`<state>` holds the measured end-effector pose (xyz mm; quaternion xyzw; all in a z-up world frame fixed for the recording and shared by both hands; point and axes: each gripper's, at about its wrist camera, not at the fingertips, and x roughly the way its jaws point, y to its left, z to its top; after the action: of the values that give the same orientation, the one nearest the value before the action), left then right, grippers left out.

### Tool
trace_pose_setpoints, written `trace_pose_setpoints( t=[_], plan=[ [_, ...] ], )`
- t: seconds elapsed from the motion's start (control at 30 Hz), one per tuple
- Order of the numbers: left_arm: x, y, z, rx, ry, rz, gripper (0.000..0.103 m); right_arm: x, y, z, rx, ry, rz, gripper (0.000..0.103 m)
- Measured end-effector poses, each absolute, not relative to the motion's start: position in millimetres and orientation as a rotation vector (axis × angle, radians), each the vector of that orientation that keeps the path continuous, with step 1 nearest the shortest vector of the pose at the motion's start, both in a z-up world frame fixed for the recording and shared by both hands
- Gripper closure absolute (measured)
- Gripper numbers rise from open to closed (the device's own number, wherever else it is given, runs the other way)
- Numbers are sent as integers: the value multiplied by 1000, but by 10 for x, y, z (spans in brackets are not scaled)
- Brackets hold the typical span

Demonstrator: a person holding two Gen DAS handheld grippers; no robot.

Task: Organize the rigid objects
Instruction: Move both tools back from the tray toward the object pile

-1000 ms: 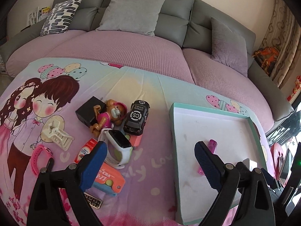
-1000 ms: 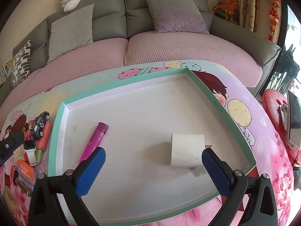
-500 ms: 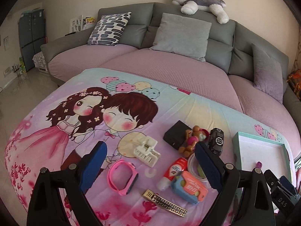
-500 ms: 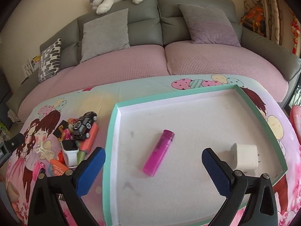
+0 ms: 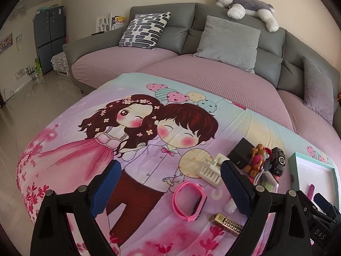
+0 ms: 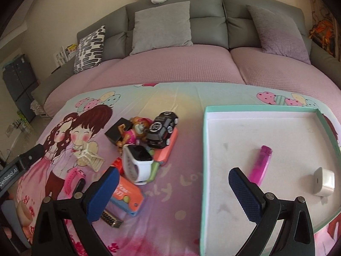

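Note:
A white tray with a teal rim (image 6: 204,149) lies on the right of the cartoon-print cloth; it holds a pink lighter (image 6: 261,164) and a white charger (image 6: 324,181). Left of it is a pile: black toy car (image 6: 162,129), dog figure (image 6: 136,131), black box (image 6: 117,131), white smartwatch (image 6: 138,164), orange case (image 6: 127,196), cream hair clip (image 6: 90,160), pink watch (image 5: 189,198), gold lighter (image 5: 226,224). My left gripper (image 5: 170,187) is open and empty above the cloth left of the pile. My right gripper (image 6: 173,194) is open and empty between pile and tray.
A grey sofa with a pink cover (image 5: 213,81) curves behind the table, with cushions (image 5: 228,42) and a plush dog (image 5: 245,2) on its back. The tiled floor (image 5: 32,98) and a dark cabinet (image 5: 49,38) are at the far left.
Both grippers have swung left. The left view went from the tray and pile to the cloth's left half. The right view went from inside the tray to the pile. Both stayed open.

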<state>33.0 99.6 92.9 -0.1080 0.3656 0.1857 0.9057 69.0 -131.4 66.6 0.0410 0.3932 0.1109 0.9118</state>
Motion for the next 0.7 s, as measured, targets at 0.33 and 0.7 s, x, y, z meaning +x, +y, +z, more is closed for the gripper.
trace_pose_setpoints(
  t=[0.33, 0.7],
  plan=[
    [378, 1212, 648, -256, 874, 377, 9, 680, -723, 430, 15, 889, 330, 0],
    [499, 1175, 425, -260, 955, 316, 9, 756, -615, 114, -1, 985, 291, 0]
  ],
)
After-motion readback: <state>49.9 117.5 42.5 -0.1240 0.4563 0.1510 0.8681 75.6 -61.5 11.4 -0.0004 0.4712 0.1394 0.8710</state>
